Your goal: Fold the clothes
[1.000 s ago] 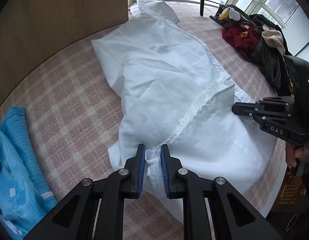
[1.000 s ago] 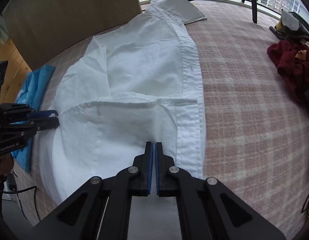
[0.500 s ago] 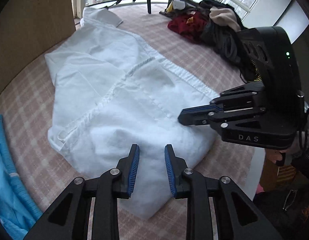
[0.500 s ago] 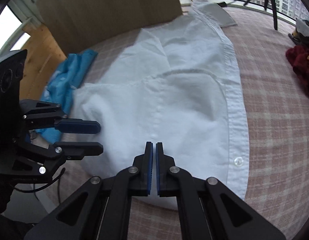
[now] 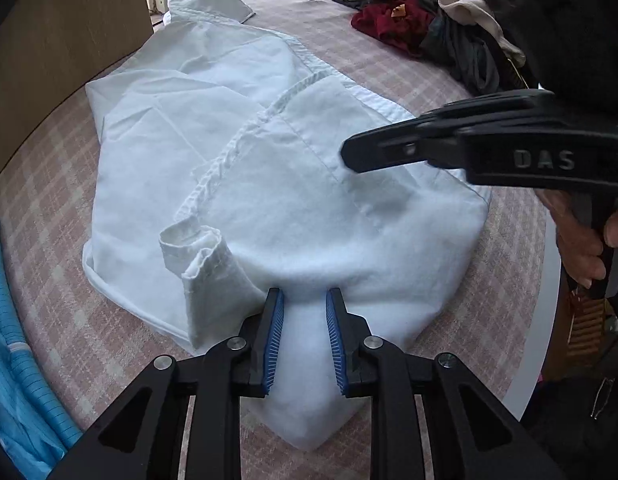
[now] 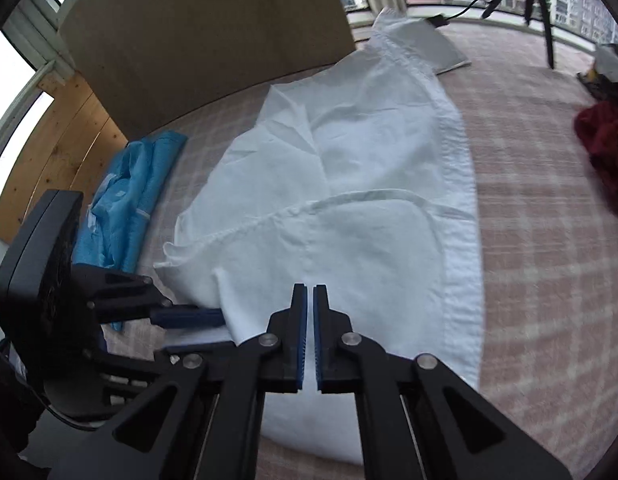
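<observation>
Pink-checked counter (image 5: 389, 56) by the windows carries one white shirt (image 5: 269, 168) half-folded at centre, one blue garment (image 5: 13, 340) at its left edge, one dark clothes pile (image 5: 449, 28) far right; left claw (image 5: 305, 340) closing on the shirt's near fold should bite deeper before lifting, right claw (image 6: 310, 336) pinched together, empty.
</observation>
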### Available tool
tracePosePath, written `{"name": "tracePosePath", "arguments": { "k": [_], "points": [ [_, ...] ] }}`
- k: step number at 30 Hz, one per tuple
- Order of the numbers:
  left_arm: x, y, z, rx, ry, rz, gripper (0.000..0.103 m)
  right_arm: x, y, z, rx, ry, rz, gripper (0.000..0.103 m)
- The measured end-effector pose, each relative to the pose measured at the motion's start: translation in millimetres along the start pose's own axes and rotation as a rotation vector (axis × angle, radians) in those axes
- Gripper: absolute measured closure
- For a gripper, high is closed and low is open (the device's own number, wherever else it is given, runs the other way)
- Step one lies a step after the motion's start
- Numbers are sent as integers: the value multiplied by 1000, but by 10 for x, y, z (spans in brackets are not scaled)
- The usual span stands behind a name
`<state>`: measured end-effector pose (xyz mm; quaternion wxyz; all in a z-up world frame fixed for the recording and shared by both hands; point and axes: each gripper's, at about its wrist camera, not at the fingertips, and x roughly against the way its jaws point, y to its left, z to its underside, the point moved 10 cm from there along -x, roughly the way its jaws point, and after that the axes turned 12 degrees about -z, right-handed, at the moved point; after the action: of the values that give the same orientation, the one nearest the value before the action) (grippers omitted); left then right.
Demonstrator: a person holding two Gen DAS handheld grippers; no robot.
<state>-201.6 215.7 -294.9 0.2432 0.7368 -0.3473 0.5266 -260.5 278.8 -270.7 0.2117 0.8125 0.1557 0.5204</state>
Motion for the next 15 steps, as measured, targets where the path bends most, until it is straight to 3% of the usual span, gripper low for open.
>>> {"name": "tracePosePath", "arguments": {
  "k": [2,4,8,13,15],
  "points": [
    [-6,6,3,11,-2,11,82,-55,-267,-74,1,1,128,100],
    [2,23,20,24,-5,21,82,73,-639,-136,-85,-53,216,102],
    [58,54,21,72,6,43,82,405,-889,-73,-278,-126,111,99],
    [645,298,-215,132,-98,26,81,976,-529,35,-241,-149,64,99],
    [945,485,-374,143,-159,-3,76,1248,-343,-23,-184,-161,89,98]
  ]
}}
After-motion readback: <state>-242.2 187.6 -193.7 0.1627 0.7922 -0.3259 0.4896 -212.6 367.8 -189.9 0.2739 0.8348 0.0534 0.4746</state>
